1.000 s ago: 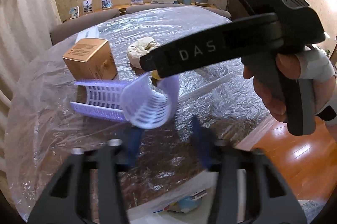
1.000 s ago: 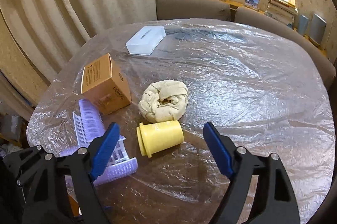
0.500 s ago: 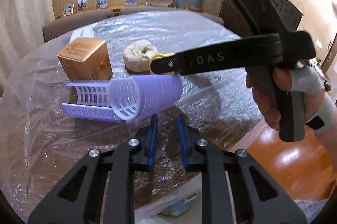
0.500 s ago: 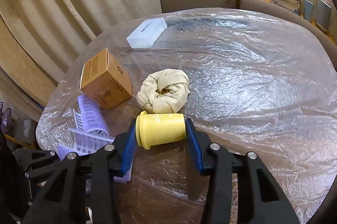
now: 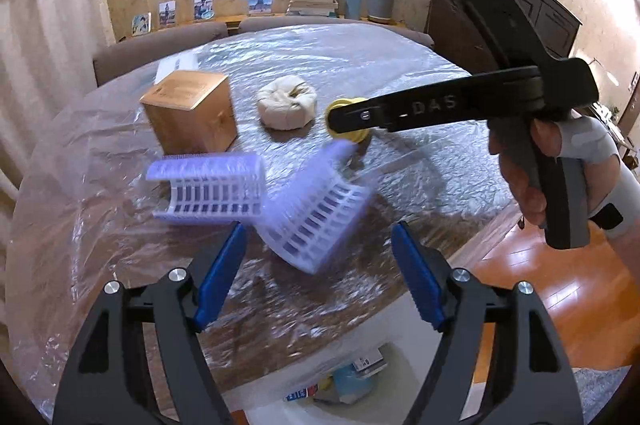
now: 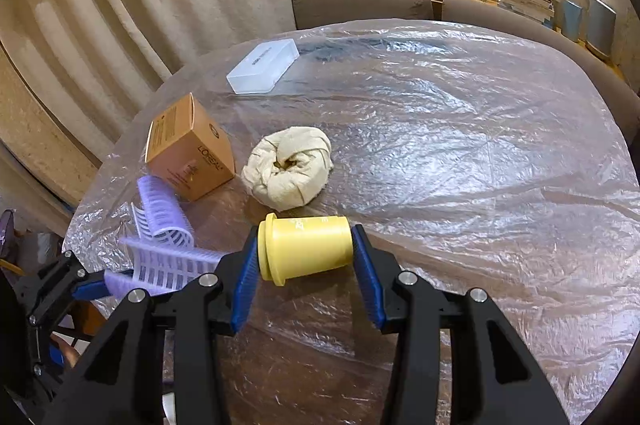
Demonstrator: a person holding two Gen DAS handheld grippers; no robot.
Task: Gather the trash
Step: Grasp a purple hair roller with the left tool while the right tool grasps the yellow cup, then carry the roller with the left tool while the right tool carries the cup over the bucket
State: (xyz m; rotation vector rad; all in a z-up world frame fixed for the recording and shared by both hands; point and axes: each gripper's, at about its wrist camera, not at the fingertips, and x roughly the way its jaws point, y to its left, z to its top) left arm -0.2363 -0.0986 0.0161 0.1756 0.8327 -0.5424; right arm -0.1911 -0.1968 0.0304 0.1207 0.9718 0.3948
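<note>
The right tongs [image 6: 305, 267] are closing around a yellow plastic cup [image 6: 306, 250] that is lying on its side on the plastic-covered tabletop [image 6: 480, 153], with one blue pad sitting against the flanged rim end and the other against the base end; the pads look to be touching or just about touching, so the cup seems held end to end, though how firmly I cannot tell. The left tongs [image 5: 318, 277] are standing wide open with nothing between the pads, hovering just short of a lilac slotted plastic piece [image 5: 320, 221] that is tilting and blurring at the near edge of the tabletop, beside a second lilac slotted piece [image 5: 210, 191] lying flat. Behind these are sitting an orange cardboard box [image 6: 188, 149], a knotted cream bag [image 6: 290, 171] and, farther back, a white flat box [image 6: 264, 65]. The cup is probably light, stiff and smooth, so a lengthwise grip may be letting it slip or pivot; taking it across the barrel near the rim would likely be steadier. The lilac pieces appear thin, springy and very light, liable to skid on the crinkled film, so pinching one curved wall at its edge seems the safer hold.
</note>
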